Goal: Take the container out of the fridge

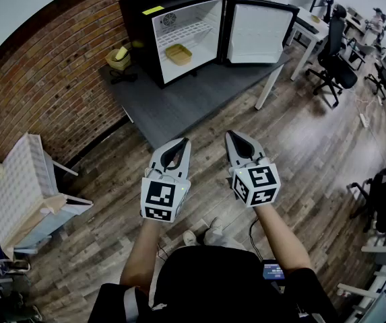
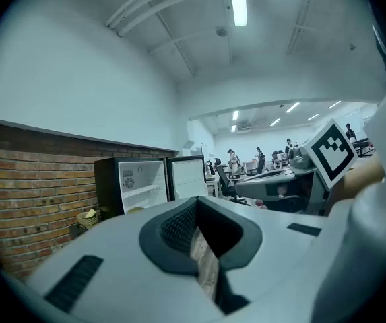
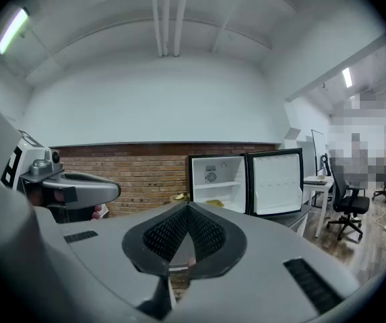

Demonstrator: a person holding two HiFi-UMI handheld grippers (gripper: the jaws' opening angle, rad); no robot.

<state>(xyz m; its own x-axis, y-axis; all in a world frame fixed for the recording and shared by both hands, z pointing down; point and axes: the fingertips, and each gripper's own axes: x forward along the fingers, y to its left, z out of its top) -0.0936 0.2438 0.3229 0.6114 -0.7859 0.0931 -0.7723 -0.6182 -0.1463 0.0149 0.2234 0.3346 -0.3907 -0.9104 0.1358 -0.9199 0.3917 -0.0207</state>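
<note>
Head view: squarish yellow container (image 1: 178, 54), boxy fridge (image 1: 139, 36)

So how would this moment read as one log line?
fridge door open | container inside, untouched | left gripper shut, empty | right gripper shut, empty

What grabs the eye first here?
The black fridge on the dark table by the brick wall stands out first, its door swung wide open to the right. A yellow container sits on its lower level. Nearer the camera, the left tongs and right tongs are held side by side, both shut and empty, pointing toward the fridge.
</note>
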